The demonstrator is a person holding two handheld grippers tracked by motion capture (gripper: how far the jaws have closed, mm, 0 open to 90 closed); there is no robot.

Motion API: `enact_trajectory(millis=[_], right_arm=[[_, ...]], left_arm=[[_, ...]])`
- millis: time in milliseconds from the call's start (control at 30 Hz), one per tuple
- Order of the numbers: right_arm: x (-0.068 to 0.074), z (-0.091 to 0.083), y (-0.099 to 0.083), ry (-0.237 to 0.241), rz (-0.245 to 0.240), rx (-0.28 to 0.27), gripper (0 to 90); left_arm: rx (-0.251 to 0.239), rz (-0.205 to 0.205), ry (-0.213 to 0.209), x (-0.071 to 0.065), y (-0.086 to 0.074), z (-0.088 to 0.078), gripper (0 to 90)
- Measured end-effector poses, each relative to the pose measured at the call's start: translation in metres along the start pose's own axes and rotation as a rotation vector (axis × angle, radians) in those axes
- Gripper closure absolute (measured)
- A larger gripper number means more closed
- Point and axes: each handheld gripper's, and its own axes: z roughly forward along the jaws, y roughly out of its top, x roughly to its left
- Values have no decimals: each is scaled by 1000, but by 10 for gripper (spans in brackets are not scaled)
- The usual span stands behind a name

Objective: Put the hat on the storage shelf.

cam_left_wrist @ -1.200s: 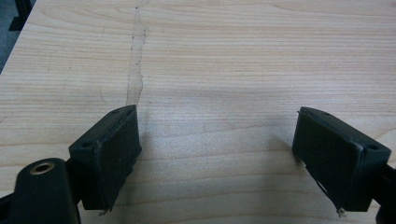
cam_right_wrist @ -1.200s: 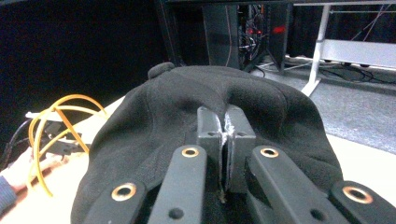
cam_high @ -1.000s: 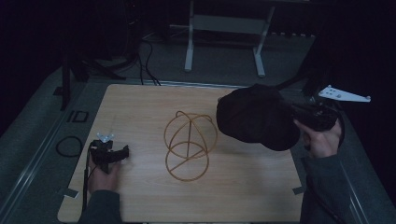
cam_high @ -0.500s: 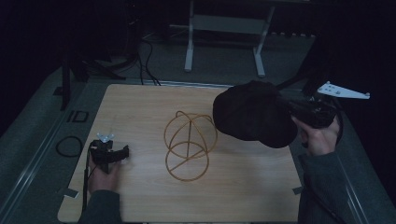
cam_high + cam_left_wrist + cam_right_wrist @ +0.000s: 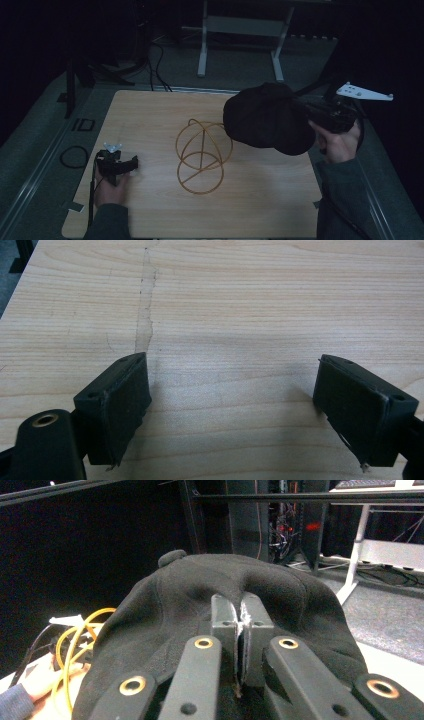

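Left gripper (image 5: 131,163): a hand is resting it on the table (image 5: 150,115) near the left edge; its jaws are standing wide apart with bare wood between them, as the left gripper view is showing.
Frame (image 5: 202,155): a yellow wire frame of crossing hoops is standing upright at the middle of the table, well apart from the left gripper.
Cap (image 5: 267,117): a black cap is hanging in the air, above and just right of the frame, not touching it.
Right gripper (image 5: 242,617): a hand is holding it off the table's right edge; its jaws are pinching the cap's fabric tight.
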Motion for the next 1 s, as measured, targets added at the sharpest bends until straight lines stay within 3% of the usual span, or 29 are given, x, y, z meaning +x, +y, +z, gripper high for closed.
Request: enact_trajectory(millis=[1000], right_arm=[[14, 10, 19, 38, -30, -18, 873]], left_arm=[[0, 0, 0, 0, 0, 0, 147]])
